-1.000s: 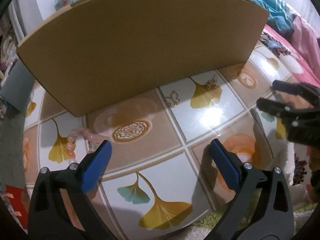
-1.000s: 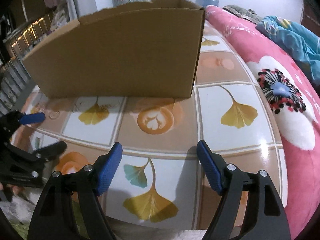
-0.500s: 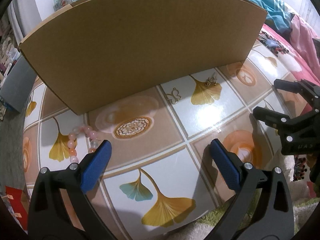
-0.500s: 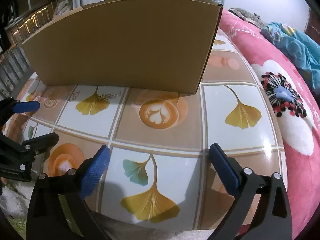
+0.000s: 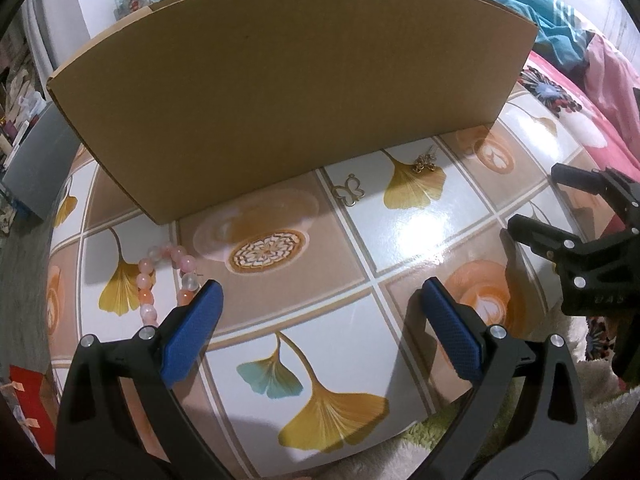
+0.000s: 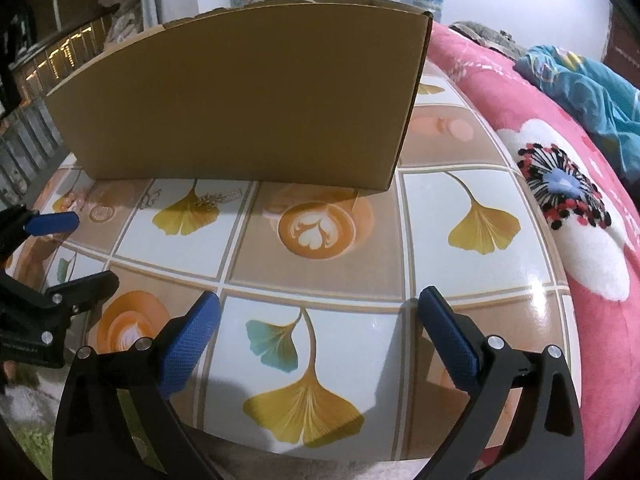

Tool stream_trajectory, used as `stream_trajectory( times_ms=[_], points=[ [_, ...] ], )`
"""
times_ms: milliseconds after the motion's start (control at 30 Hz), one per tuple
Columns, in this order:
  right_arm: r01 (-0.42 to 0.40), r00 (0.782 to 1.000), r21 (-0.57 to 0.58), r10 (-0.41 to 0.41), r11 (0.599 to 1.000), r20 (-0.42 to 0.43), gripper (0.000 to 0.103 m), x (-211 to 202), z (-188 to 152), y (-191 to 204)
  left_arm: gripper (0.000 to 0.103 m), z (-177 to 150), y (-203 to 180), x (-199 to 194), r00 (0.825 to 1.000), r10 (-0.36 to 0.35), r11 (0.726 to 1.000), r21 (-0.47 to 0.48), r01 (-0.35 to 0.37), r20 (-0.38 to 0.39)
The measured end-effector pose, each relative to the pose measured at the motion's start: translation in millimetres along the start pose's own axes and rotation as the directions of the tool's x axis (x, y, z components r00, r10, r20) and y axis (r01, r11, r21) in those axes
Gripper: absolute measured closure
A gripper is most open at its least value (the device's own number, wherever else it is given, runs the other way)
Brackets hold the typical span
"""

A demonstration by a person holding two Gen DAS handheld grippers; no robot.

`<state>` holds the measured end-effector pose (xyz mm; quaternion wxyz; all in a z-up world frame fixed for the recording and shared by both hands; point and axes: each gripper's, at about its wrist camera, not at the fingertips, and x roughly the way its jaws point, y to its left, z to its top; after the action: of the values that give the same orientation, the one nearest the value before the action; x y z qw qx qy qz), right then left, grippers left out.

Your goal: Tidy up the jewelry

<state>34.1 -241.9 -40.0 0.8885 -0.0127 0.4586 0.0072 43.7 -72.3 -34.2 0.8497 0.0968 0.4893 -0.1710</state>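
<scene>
Left wrist view: my left gripper (image 5: 320,320) and right gripper (image 6: 318,322) both stand wide, empty. Bead bracelet (image 5: 164,276), butterfly pendant (image 5: 349,194) and gold earring (image 5: 424,162) lie on the table (image 5: 420,232) before the cardboard box (image 5: 288,92); nothing visibly sorted yet.

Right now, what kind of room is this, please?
Probably a bedroom at home: a pink flowered blanket and crumpled teal bedding lie beside a small table with a ginkgo-leaf cover, and cluttered shelves stand behind.
</scene>
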Motion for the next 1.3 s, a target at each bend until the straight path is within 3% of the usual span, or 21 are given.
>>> stream_trajectory(
  times_ms=[300,433,500,567,633,867,967,1200,1300],
  points=[
    [-0.128,0.991,0.031,0.127,0.991,0.04,0.007,-6.4,3.7,-13.6,0.007,-3.9,4.5,-2.4,0.999,-0.022,1.0,0.022,0.022,0.023],
    [-0.228,0.971,0.071,0.221,0.971,0.095,0.007,-12.0,10.8,-23.6,0.008,-0.9,8.6,-3.4,0.998,-0.051,0.999,0.013,0.051,0.023],
    [-0.252,0.963,0.064,0.244,0.966,0.114,0.013,-13.3,14.1,-23.0,0.009,2.0,14.1,-7.2,0.995,-0.083,0.996,-0.006,0.083,0.047],
    [-0.259,0.96,0.057,0.25,0.964,0.126,0.017,-12.9,17.7,-19.1,0.022,5.9,15.5,-12.1,0.993,-0.093,0.996,-0.003,0.094,0.078],
    [-0.28,0.955,0.059,0.271,0.958,0.123,0.021,-10.3,20.3,-15.0,0.027,11.1,14.1,-15.0,0.991,-0.088,0.996,0.019,0.086,0.098],
    [-0.335,0.94,0.067,0.327,0.94,0.099,0.026,4.6,26.2,-7.1,0.058,28.3,6.9,-9.4,0.99,-0.124,0.99,0.08,0.118,0.071],
    [-0.342,0.938,0.061,0.336,0.938,0.09,0.026,8.8,27.5,-4.2,0.067,32.0,4.9,-2.7,0.992,-0.109,0.988,0.119,0.102,0.055],
    [-0.351,0.935,0.071,0.345,0.934,0.082,0.026,14.1,31.3,-5.1,0.072,43.6,-1.4,11.0,0.993,-0.119,0.983,0.142,0.114,0.028],
    [-0.351,0.935,0.074,0.346,0.933,0.078,0.026,14.8,30.9,-5.4,0.079,46.4,-4.0,13.8,0.994,-0.101,0.982,0.161,0.094,0.035]
  ],
)
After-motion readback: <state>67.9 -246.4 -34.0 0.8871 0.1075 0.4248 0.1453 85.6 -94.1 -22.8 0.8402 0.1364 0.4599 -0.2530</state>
